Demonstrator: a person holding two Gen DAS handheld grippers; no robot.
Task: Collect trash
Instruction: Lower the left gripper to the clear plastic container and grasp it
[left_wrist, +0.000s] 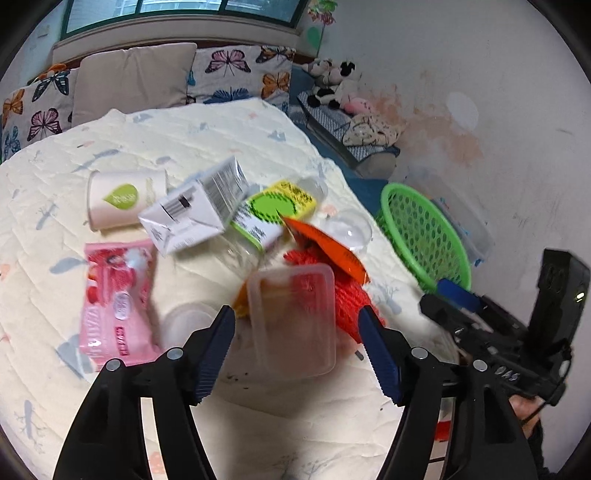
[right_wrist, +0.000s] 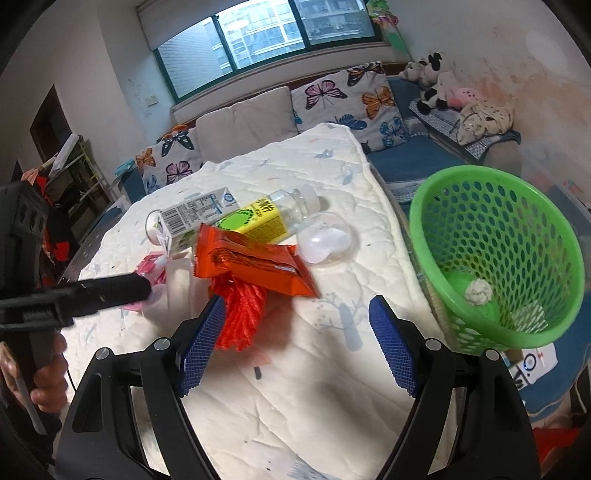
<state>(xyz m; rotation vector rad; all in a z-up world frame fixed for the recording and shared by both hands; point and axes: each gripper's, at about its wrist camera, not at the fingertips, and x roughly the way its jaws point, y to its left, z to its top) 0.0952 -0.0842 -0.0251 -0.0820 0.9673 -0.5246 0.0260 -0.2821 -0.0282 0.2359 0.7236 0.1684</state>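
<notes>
Trash lies on a quilted table (left_wrist: 110, 140): a paper cup (left_wrist: 122, 201), a white carton (left_wrist: 192, 210), a yellow-green labelled bottle (left_wrist: 275, 212), an orange wrapper (right_wrist: 251, 260), red net (right_wrist: 240, 317), a pink wipes pack (left_wrist: 116, 299), a clear dome lid (right_wrist: 327, 238) and a clear plastic box (left_wrist: 291, 317). My left gripper (left_wrist: 297, 328) is open, its fingers on either side of the clear box. My right gripper (right_wrist: 295, 325) is open and empty, just right of the red net. A green basket (right_wrist: 495, 254) at the right holds a crumpled paper ball.
A sofa with butterfly cushions (right_wrist: 354, 96) runs behind the table. Plush toys (right_wrist: 439, 88) sit at its right end. The basket stands off the table's right edge over a blue mat (right_wrist: 413, 158). The right gripper also shows in the left wrist view (left_wrist: 454, 295).
</notes>
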